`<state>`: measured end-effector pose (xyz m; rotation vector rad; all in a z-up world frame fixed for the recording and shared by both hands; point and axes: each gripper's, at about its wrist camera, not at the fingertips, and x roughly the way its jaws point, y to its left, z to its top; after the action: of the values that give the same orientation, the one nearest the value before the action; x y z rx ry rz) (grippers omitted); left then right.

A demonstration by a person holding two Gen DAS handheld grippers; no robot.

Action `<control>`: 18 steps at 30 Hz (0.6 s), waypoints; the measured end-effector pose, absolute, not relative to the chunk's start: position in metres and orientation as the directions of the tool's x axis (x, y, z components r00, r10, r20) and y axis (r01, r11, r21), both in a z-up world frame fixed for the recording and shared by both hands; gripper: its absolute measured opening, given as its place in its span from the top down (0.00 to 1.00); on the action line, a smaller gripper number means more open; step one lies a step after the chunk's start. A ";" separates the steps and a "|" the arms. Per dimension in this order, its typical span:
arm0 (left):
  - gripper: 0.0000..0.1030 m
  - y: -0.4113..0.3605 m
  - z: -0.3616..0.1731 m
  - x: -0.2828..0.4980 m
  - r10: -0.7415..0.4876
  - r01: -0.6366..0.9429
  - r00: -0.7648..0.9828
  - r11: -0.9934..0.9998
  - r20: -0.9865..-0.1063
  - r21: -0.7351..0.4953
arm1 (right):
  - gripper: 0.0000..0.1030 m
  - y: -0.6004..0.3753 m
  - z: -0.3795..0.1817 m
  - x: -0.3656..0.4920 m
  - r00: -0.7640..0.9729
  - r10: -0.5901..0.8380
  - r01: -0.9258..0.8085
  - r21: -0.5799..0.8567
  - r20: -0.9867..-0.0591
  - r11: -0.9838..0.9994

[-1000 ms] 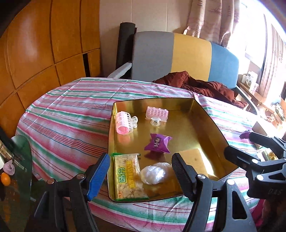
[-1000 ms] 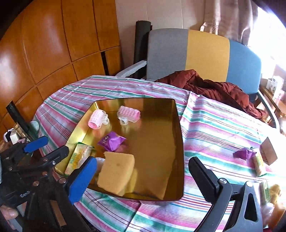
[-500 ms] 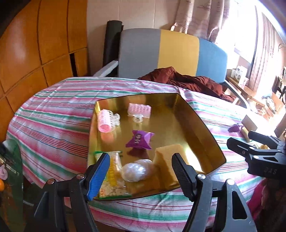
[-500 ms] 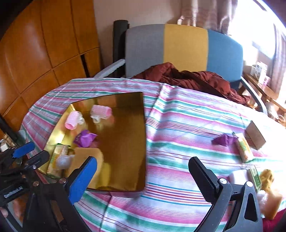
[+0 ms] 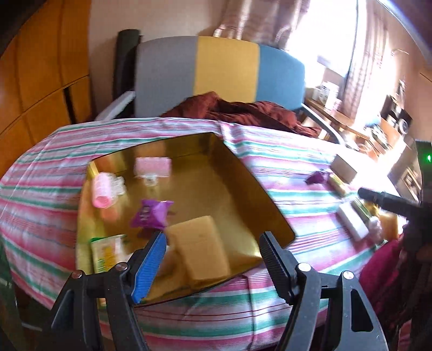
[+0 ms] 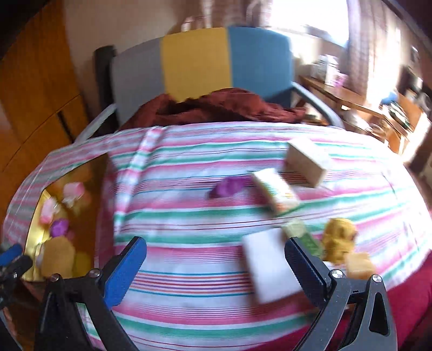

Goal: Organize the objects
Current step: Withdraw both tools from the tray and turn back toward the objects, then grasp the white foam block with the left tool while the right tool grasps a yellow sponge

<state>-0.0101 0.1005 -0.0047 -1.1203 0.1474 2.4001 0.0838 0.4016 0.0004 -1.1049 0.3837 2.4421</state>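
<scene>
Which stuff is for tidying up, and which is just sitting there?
For tidying: gold tray, pink curler, purple packet, yellow sponge, white block, cardboard box, yellow toy.

Just there: chair, red cloth, curtain.

My left claw (image 5: pixel 212 249) hangs over the near edge of the table (image 5: pixel 40 194), above the tray (image 5: pixel 232 172) that sits on the table's left part. In the tray, a sponge (image 5: pixel 198 247) lies nearest me, a snack packet (image 5: pixel 106 251) to its left, a candy (image 5: pixel 151 212) behind them, and two hair rollers (image 5: pixel 102 189) (image 5: pixel 153 166) at the back. My right claw (image 6: pixel 216 255) hangs over the table's right part, well apart from the tray. There a flat bar (image 6: pixel 268 272) lies just before it, a plush toy (image 6: pixel 338 237) to the right, and farther back a second candy (image 6: pixel 228 186), a packet (image 6: pixel 275 189) and a box (image 6: pixel 306 160). Behind the table stands a chair (image 5: pixel 224 67) with a cloth (image 5: pixel 243 113) heaped on it.
</scene>
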 end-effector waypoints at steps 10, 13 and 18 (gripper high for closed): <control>0.29 0.194 -0.001 0.007 0.483 -0.668 -0.426 -0.738 -0.765 -0.094 | 0.00 0.507 0.011 0.150 -0.528 0.404 -0.722 0.145 -0.747 -0.676; 0.28 0.228 -0.004 0.013 0.509 -0.721 -0.372 -0.685 -0.776 -0.103 | 0.00 0.520 0.006 0.160 -0.551 0.393 -0.732 0.199 -0.736 -0.652; 0.23 0.284 -0.018 0.018 0.519 -0.766 -0.272 -0.626 -0.810 -0.144 | 0.00 0.539 -0.011 0.175 -0.634 0.280 -0.707 0.393 -0.721 -0.589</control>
<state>0.0175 0.2841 -0.0177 -1.1161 0.3509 1.9784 0.1750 0.5395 -0.0110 -0.8235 0.9160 2.2237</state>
